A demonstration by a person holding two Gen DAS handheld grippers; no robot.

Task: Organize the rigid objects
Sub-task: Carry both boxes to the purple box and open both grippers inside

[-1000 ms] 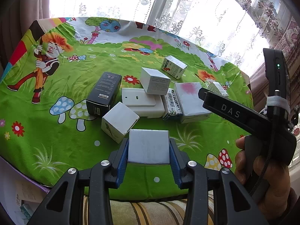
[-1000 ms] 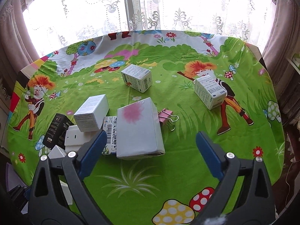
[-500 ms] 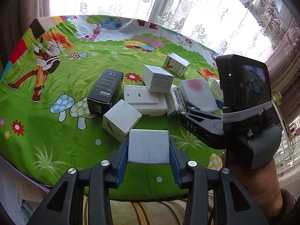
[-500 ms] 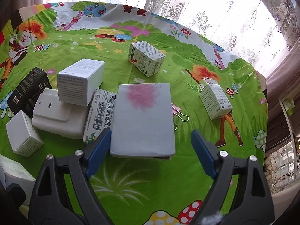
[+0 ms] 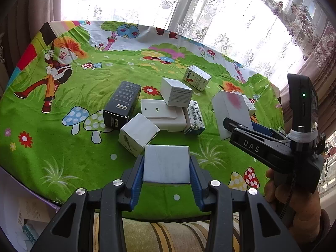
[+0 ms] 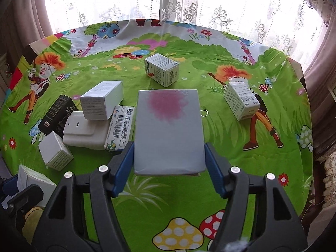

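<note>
My left gripper (image 5: 167, 180) is shut on a small white box (image 5: 167, 163) and holds it over the near edge of the table. My right gripper (image 6: 169, 168) is shut on a flat white box with a pink stain (image 6: 168, 130), tilted up off the cloth; it also shows in the left wrist view (image 5: 231, 111). A cluster lies mid-table: a black box (image 5: 122, 103), a white cube box (image 5: 137, 135), a flat white case (image 5: 161, 115), a white box on top (image 5: 176, 92) and a barcode carton (image 5: 195, 117).
The round table has a green cartoon cloth (image 6: 210, 138). Two printed cartons stand apart, one at the far middle (image 6: 161, 69) and one at the right (image 6: 241, 100). A paper clip (image 6: 204, 111) lies behind the stained box. Curtains hang behind.
My right gripper moved in and closed on the pink-stained box and lifted its near end. My left gripper kept hold of its white box and stayed put.
</note>
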